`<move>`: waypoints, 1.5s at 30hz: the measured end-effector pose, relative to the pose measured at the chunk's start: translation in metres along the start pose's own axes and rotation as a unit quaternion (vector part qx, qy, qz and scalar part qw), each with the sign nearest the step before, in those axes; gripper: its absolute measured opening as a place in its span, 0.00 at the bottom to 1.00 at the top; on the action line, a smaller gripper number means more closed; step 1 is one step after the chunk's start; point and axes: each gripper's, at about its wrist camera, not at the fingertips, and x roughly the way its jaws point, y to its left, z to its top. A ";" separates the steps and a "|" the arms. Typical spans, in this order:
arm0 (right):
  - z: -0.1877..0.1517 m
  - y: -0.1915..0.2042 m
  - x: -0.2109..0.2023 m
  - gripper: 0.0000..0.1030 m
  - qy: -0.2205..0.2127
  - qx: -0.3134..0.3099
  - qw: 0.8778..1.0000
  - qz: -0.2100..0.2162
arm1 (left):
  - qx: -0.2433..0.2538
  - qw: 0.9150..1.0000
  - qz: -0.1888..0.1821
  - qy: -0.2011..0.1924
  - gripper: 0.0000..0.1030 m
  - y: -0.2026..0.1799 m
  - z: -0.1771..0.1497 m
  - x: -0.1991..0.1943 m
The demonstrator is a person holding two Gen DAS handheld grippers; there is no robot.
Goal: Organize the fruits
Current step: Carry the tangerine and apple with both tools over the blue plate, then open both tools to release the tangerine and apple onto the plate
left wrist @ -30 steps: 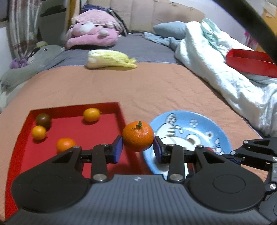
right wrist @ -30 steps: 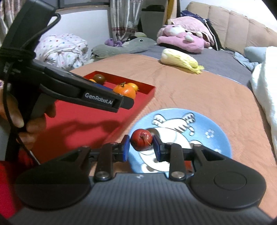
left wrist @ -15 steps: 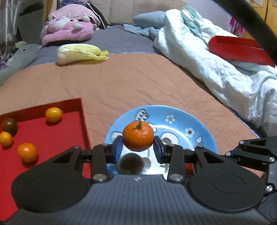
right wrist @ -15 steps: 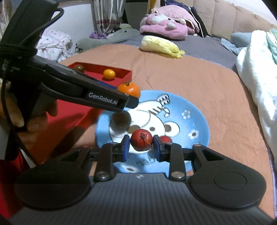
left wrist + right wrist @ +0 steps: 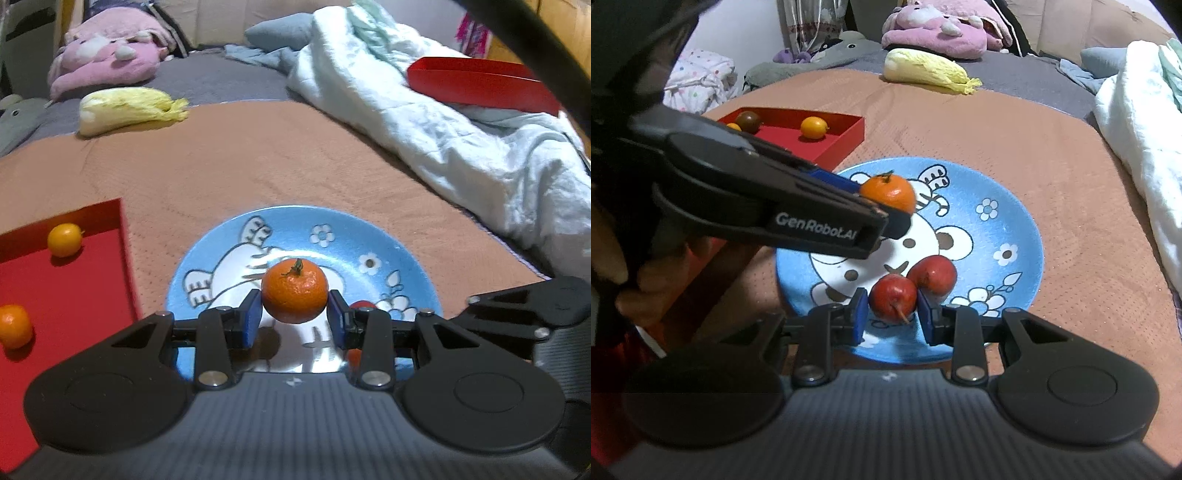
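We grip a mandarin between our left tongs, holding it over the middle of the blue plate, which lies on the brown blanket of the bed. Our right tongs are closed on a small red fruit at the plate's near side, touching a second red fruit just behind it. The red tray, left of the plate, carries a yellow-orange fruit and another orange one.
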 end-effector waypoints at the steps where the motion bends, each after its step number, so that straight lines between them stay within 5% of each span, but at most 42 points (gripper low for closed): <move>1: -0.001 0.000 0.001 0.32 0.002 0.001 1.000 -0.001 | 0.003 1.000 -0.001 0.000 0.43 -0.002 0.001 0.000; 21: -0.004 0.007 0.007 0.33 0.012 -0.007 0.999 -0.034 | 0.027 1.000 -0.001 -0.011 0.44 -0.009 -0.005 -0.005; 24: -0.005 0.005 0.007 0.32 0.012 0.002 0.999 -0.042 | 0.021 0.999 0.009 -0.022 0.61 -0.006 -0.004 -0.009; 27: -0.005 0.003 0.009 0.32 0.015 0.016 0.999 -0.046 | 0.010 0.999 0.008 -0.040 0.67 -0.003 0.000 -0.019; 28: -0.005 0.003 0.009 0.33 0.015 0.022 0.998 -0.048 | 0.006 0.999 0.006 -0.045 0.68 -0.002 0.001 -0.022; 31: -0.004 0.004 0.008 0.63 0.013 0.030 0.998 -0.054 | 0.001 0.998 0.005 -0.058 0.73 -0.001 0.003 -0.031; 32: -0.004 0.005 0.005 0.65 0.008 0.031 0.998 -0.053 | 0.001 0.998 0.005 -0.060 0.73 -0.001 0.003 -0.034; 45: 0.003 0.017 -0.019 0.65 -0.010 0.002 0.998 -0.063 | -0.017 0.995 0.039 -0.088 0.75 0.013 0.001 -0.068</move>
